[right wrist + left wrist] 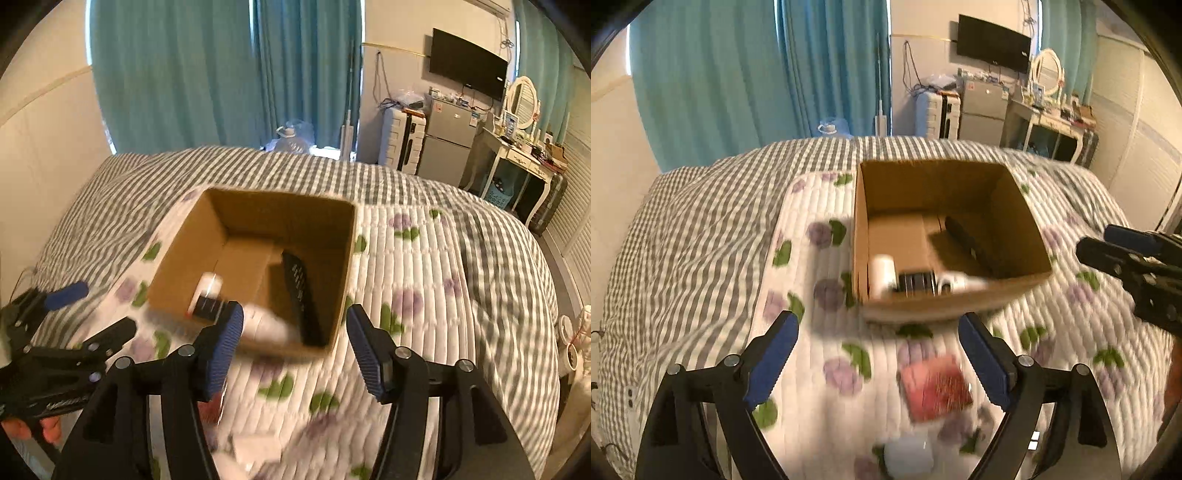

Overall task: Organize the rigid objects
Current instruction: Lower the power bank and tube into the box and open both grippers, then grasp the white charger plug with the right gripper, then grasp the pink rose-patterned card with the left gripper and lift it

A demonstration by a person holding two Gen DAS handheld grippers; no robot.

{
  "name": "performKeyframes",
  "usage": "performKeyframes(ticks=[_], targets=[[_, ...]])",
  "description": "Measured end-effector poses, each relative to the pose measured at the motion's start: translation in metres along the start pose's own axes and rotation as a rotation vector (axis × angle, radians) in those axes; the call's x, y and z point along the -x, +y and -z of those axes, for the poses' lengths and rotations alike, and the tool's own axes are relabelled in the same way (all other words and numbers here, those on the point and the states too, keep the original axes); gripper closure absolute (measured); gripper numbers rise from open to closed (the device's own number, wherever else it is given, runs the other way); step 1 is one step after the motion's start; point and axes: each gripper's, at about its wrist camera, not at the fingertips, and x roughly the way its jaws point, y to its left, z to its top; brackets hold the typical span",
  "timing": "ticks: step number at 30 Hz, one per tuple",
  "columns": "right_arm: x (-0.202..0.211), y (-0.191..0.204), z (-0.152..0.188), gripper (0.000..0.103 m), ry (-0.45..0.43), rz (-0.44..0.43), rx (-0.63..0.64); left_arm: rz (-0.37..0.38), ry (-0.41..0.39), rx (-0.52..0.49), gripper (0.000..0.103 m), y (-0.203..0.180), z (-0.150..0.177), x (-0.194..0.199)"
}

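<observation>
Teal curtains (738, 74) hang behind the bed's flowered quilt (812, 369). My left gripper (878, 365) hovers empty, fingers spread, above a red packet (936, 387). Ahead, the cardboard box (945, 306) holds a white bottle (882, 275) and black remote (301, 295). My right gripper (293, 347) gapes empty near the box.

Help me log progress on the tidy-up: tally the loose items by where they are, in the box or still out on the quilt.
In the cardboard box: 3 (black remote, white bottle, blurred white item beside it)
On the quilt: 2 (red packet, white item)
Total: 5
</observation>
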Motion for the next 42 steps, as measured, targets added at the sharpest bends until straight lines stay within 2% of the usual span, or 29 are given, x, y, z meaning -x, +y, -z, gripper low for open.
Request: performKeyframes(ticks=[5,11,14,18,20,23,25,29,33,39,42], targets=[[0.009,0.023,0.057,0.04,0.088,-0.028,0.049,-0.018,0.022,-0.013,0.012,-0.003,0.037,0.012],[-0.022,0.056,0.125,0.04,0.256,-0.079,0.133,-0.048,0.049,-0.034,0.012,-0.013,0.081,0.017],[-0.041,0.063,0.148,0.04,0.336,-0.114,0.128,-0.019,0.06,-0.025,0.012,-0.013,0.095,0.017],[-0.061,0.066,0.16,0.04,0.386,-0.081,0.153,-0.028,0.088,-0.03,0.013,-0.012,0.101,0.01],[-0.063,0.066,0.163,0.04,0.385,-0.067,0.147,-0.033,0.102,-0.01,0.013,-0.008,0.104,0.005],[-0.067,0.069,0.168,0.055,0.402,-0.065,0.169,-0.027,0.129,0.016,0.012,-0.005,0.105,-0.003],[-0.068,0.072,0.169,0.056,0.399,-0.061,0.183,-0.024,0.133,0.026,0.012,-0.005,0.105,-0.006],[-0.055,0.07,0.166,0.066,0.341,-0.082,0.158,-0.02,0.138,0.038,0.012,-0.007,0.101,-0.01],[-0.035,0.054,0.149,0.071,0.251,-0.112,0.085,-0.021,0.148,0.044,0.012,-0.01,0.094,-0.019],[-0.034,0.03,0.102,0.074,0.174,-0.057,0.067,-0.036,0.174,0.042,0.013,-0.026,0.079,-0.048],[-0.044,0.016,0.085,0.074,0.162,-0.031,0.056,-0.008,0.219,0.075,0.012,-0.034,0.074,-0.071]])
